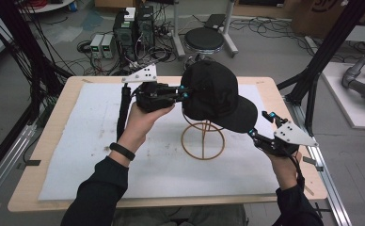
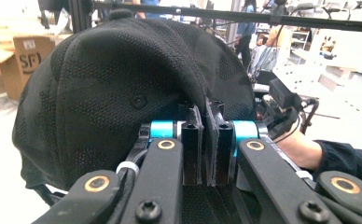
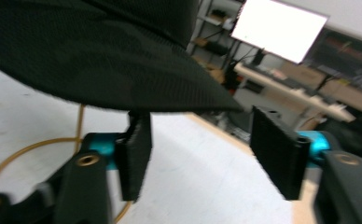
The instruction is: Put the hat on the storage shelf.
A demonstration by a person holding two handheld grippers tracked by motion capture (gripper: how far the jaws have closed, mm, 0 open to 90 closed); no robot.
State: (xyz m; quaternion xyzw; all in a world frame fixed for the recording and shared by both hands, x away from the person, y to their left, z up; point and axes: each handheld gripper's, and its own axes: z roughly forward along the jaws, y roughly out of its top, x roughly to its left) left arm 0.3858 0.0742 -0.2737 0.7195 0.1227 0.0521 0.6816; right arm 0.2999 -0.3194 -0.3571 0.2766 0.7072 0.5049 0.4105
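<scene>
Up top, black cap [image 1: 213, 92] perched on a golden wire stand [image 1: 202, 140], mid-table, brim angled toward the right and slightly down. Stand's ring base flat on the white mat [image 1: 77, 155], which covers most of the wooden table [image 1: 39, 141].

Over at the cap's back edge: left gripper [image 1: 184, 92] clamped tight on the fabric, jaws nearly together with a fold of cloth pinched between them. Confirmed close-up in the left gripper view, pads [image 2: 191, 140] pressed on either side of the cap's rim [image 2: 123, 102]. Left hand [image 1: 145, 115] wrapped under the tool's body, forearm rising from bottom centre, slanting up and right, dark band at the wrist, dark sleeve below it.

Now the brim side: right gripper [image 1: 259, 125] spread wide, just beside the brim's edge, tips pointing up and left. Seen from the right gripper view, brim [image 3: 123, 79] hanging just above the gaping jaws, nothing between them; cannot tell whether the near pad touches the underside. Right hand [image 1: 284, 150] low at the table's right edge, forearm coming almost straight up from the bottom corner.
</scene>
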